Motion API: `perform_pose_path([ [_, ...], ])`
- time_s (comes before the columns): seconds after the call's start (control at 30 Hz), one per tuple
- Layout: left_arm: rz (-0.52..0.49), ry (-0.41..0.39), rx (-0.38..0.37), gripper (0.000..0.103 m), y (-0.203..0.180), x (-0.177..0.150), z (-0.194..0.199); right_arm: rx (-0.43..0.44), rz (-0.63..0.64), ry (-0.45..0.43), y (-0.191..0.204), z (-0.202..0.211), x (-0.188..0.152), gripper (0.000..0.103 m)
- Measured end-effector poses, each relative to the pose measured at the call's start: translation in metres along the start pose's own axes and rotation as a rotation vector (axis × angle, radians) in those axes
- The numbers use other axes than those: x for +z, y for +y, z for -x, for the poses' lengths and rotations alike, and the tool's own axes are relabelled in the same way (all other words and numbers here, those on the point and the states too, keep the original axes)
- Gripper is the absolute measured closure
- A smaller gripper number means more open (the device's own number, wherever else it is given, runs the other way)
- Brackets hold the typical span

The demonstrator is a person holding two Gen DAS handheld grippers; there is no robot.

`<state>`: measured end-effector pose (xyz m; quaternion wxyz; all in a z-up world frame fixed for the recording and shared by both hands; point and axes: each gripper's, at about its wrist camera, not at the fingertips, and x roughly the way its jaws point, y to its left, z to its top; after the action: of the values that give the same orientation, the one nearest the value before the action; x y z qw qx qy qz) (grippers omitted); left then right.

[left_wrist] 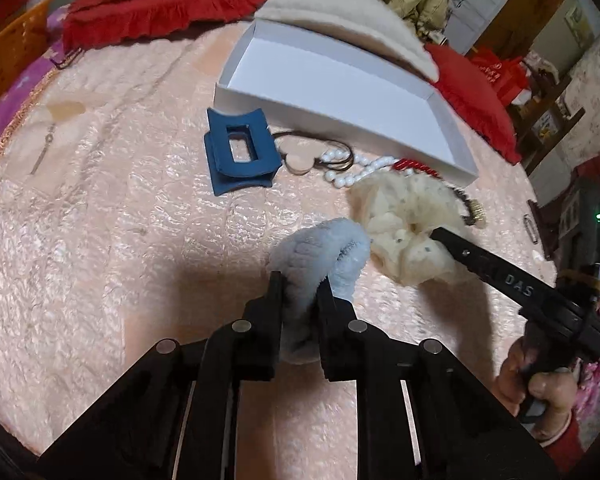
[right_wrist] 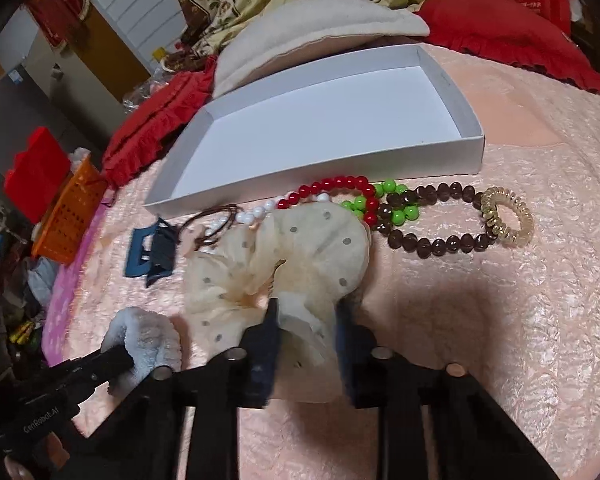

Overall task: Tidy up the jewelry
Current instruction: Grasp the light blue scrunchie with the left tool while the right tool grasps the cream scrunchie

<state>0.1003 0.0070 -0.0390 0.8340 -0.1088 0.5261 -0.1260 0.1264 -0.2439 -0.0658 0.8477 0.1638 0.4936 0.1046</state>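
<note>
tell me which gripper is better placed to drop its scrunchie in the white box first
Right, probably. The right gripper is shut on the cream scrunchie, which lies nearer the white box. The left gripper, shut on the blue scrunchie, sits farther back.

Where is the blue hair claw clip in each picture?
Left wrist view: the dark blue plastic hair claw clip lies upper middle, just below the white cardboard box's left corner.
Right wrist view: the clip lies left of centre, below the box's left end.
Shared landmark: the box.
</note>
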Motion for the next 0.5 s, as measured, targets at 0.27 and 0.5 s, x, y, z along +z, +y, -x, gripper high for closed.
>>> perform_pose_path([
  [0.27,-0.029,-0.088,-0.009,0.089,-0.008,0.001,0.049,0.062,0.062,-0.077,0.019,0.042,0.000,0.087],
  [0.5,-0.061,-0.123,-0.026,0.089,-0.015,0.026,0.076,0.099,0.116,-0.156,0.038,0.079,0.026,0.087],
])
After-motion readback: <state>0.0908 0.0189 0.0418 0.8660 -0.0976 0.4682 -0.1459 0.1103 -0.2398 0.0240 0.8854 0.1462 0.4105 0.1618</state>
